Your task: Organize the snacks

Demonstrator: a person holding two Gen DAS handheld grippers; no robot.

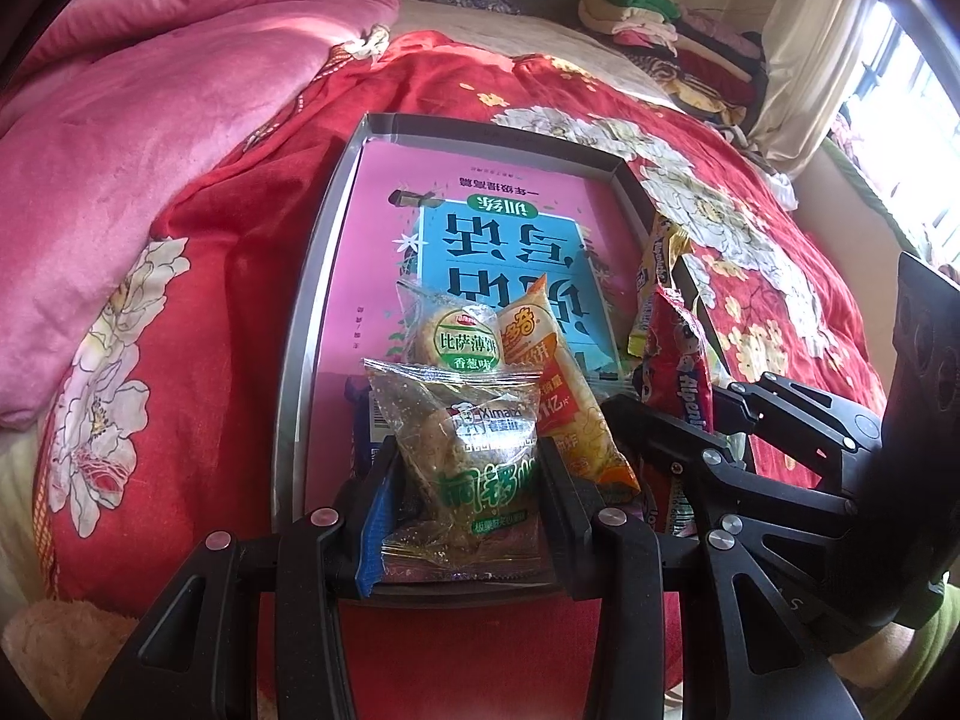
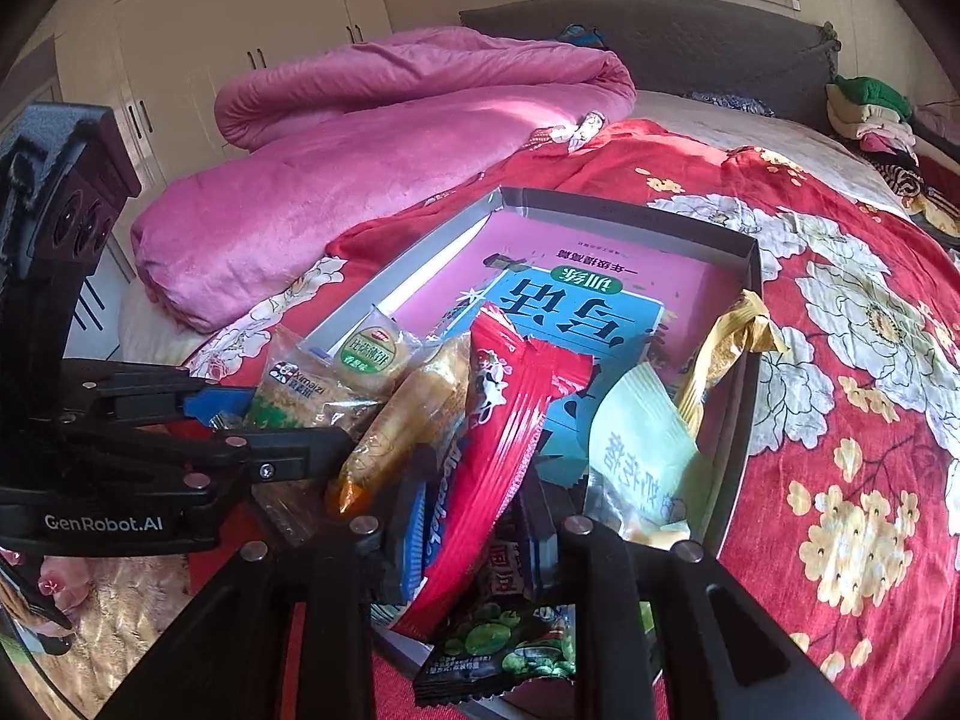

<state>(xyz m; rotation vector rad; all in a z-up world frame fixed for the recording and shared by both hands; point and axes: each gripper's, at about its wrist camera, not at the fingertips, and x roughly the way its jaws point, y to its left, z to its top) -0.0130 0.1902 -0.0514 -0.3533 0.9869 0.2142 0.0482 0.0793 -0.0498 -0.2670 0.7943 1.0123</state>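
Note:
A shallow grey box lies on the bed with a pink book inside. My left gripper is shut on a clear Ximaizi cake packet over the box's near end. My right gripper is shut on a red Alpenliebe packet. Beside them lie a round green-label biscuit pack, an orange packet, a pale green packet, a yellow wrapper and a dark pea packet.
A red floral quilt covers the bed. A pink blanket is heaped at the far left. Folded clothes are stacked at the far right by the headboard. Wardrobe doors stand beyond.

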